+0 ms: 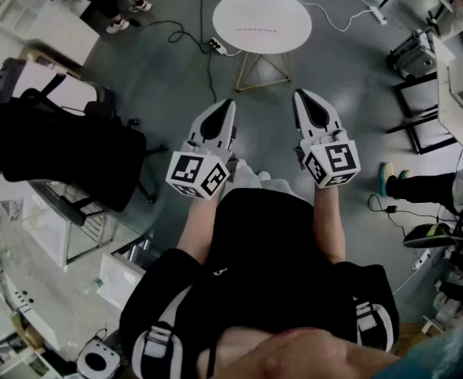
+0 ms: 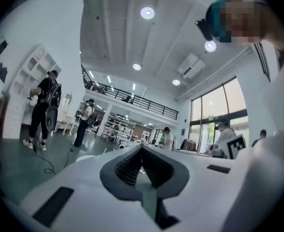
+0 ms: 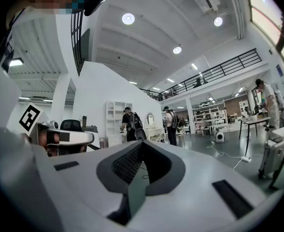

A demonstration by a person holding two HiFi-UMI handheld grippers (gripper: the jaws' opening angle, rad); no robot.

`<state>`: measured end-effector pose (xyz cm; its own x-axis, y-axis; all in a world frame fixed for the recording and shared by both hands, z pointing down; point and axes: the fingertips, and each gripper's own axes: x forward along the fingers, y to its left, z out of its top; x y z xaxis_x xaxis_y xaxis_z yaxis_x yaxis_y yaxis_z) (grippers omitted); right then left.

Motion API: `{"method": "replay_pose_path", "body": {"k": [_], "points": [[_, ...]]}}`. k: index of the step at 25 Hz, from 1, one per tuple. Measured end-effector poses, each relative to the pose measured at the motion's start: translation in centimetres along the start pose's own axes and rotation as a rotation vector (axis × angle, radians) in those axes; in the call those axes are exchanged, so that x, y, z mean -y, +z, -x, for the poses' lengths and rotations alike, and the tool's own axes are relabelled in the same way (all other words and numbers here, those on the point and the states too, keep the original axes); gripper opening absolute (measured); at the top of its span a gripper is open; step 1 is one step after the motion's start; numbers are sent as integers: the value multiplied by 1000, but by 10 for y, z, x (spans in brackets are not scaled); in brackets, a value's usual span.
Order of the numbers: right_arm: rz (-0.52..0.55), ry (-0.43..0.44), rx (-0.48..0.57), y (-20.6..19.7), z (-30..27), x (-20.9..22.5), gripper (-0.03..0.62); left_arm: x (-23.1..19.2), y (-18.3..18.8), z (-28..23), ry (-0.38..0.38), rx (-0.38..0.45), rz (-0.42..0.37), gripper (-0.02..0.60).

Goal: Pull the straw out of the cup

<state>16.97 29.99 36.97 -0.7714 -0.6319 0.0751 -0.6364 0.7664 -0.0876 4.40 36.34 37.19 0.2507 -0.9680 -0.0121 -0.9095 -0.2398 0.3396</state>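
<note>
No cup or straw shows in any view. In the head view I hold both grippers level in front of my body, side by side above the grey floor. My left gripper (image 1: 229, 103) has its jaws closed together with nothing between them; its tips (image 2: 142, 148) meet in the left gripper view too. My right gripper (image 1: 300, 95) is likewise shut and empty, with its tips (image 3: 142, 143) touching in the right gripper view. A round white table (image 1: 263, 20) stands ahead of both grippers, with only a faint thin reddish line on its top.
A black office chair with a dark bag (image 1: 61, 152) stands at the left. Cables and a power strip (image 1: 215, 46) lie on the floor by the table. Black stands (image 1: 420, 109) and someone's shoe (image 1: 384, 177) are at the right. People stand far off (image 2: 44, 110).
</note>
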Motion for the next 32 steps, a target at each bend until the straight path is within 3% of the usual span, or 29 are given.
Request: {"method": "replay_pose_path", "body": {"k": [11, 17, 32], "points": [[-43, -22, 2, -9, 1, 18, 17, 10, -12, -20, -23, -28, -9, 9], [-50, -37, 15, 0, 5, 32, 17, 29, -6, -28, -64, -16, 33, 9], [-145, 20, 63, 10, -13, 45, 17, 22, 0, -42, -24, -37, -6, 9]]}}
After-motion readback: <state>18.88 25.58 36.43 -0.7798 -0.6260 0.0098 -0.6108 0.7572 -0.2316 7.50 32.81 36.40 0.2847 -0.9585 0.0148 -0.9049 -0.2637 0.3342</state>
